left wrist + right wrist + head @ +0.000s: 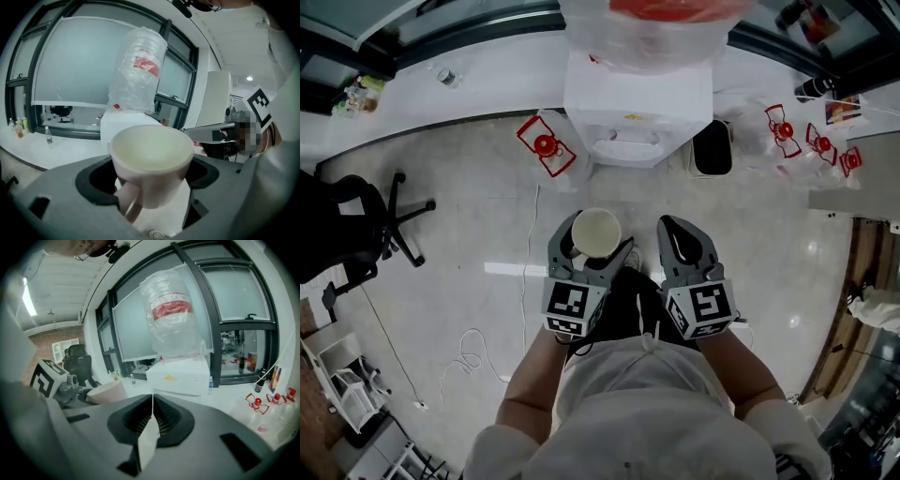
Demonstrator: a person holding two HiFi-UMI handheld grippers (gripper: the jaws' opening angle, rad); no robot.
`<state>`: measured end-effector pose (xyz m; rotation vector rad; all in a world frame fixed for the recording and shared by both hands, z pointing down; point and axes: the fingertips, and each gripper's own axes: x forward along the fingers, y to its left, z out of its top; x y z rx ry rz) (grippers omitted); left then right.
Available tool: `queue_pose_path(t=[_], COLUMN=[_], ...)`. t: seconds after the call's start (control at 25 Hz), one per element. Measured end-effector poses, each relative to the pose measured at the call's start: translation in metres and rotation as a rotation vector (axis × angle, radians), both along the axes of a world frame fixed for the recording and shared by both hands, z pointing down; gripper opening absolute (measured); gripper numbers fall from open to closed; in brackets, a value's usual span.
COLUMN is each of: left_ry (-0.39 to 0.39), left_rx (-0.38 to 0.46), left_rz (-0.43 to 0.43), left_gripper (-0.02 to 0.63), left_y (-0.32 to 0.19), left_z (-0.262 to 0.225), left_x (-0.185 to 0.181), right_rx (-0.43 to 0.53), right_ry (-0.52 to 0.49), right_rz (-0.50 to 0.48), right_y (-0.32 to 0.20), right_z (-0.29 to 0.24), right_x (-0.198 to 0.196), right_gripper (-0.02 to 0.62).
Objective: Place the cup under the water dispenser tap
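Observation:
A cream cup (596,232) with a handle sits upright between the jaws of my left gripper (594,246), which is shut on it. In the left gripper view the cup (152,159) fills the middle, its handle turned toward the camera, and it looks empty. My right gripper (677,228) is beside it, jaws shut together with nothing in them (151,397). Ahead stands the white water dispenser (637,98), topped by a plastic-wrapped bottle (171,315). The dispenser's front recess (630,138) faces me, some way beyond both grippers.
A black bin (712,148) stands right of the dispenser. Red-and-white items lie on the floor at its left (546,143) and far right (811,141). An office chair (356,234) stands at left. A white cable (469,356) runs across the floor.

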<state>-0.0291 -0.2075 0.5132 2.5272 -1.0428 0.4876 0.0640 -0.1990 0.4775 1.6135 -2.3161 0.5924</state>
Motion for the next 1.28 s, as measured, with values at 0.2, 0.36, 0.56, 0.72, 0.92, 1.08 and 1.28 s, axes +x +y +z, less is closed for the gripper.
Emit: queue_pose_path(t=[0.2,0.36,0.56,0.72,0.92,1.08,1.28], left_ry=[-0.011,-0.047,-0.04,-0.054,-0.076,-0.097,-0.143], left_rx=[0.003,-0.006,-0.045,-0.044,0.002,0.03,0.063], left_rz=[0.008,0.008,-0.037,-0.03,-0.013,0.0,0.018], left_gripper=[0.439,0.44,0.44,0.439,0.439,0.44,0.439], left_y=[-0.025,-0.044,-0.076,-0.09,-0.113,-0.139,-0.17], left_z=[0.04,0.081,0.137,0.187,0.247,0.287,0.319], left_x=[0.001,-0.004,-0.012,-0.005,0.018,0.028,0.032], right_rx=[-0.016,-0.038,-0.006,-0.009,-0.046,-0.053,-0.114], right_ry=[0.009,0.02,0.036,0.061,0.068,0.099,0.119], right_rz=[0.004,0.029,0.042,0.073,0.086,0.071,0.092], right_y=[-0.028,-0.041,-0.06,-0.067,-0.073,-0.074,-0.081], right_z=[0.032,0.068,0.104,0.144,0.2,0.234,0.268], right_x=[-0.004,-0.007,-0.008,-0.002,0.005,0.007,0.01], right_gripper=[0.029,0.029,0.029,0.029,0.029,0.029,0.029])
